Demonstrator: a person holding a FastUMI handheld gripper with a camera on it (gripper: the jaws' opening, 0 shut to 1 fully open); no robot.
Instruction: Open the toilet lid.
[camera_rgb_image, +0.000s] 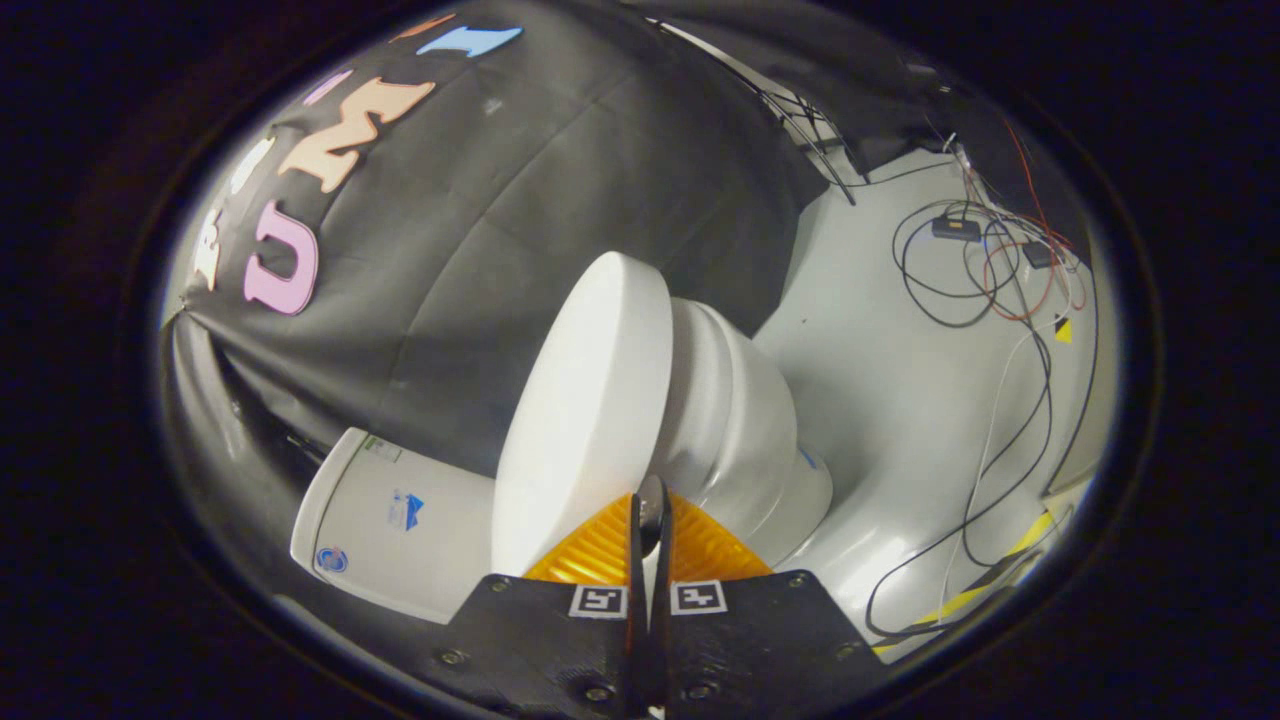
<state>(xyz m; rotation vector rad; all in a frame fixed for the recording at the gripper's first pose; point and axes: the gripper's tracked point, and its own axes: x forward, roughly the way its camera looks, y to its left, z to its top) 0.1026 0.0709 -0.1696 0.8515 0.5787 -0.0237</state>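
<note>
So the view's rolled way over sideways here. Starting at the left, there's the white ceramic toilet tank (385, 525) with a small blue logo and a round sticker on it, sitting against the black cloth booth wall (480, 250). Right next to it is the smooth white oval toilet lid (585, 410), and it's up off the bowl, with a clear wedge of space between its edge and the seat. The gripper (650, 510) has its two fingers pinched nearly together, just a thin slit between them, and the tips sit right at the lid's rim, in that opening between lid and seat. Can't really tell if both fingers are actually squeezing the rim or just resting at it. Past the lid comes the glossy white toilet bowl (745, 420), stepped body and all. Further right is a pale grey floor (900, 400) with a mess of black, white and red cables (1000, 270) looping over it, plus some yellow tape (985, 590).
</note>
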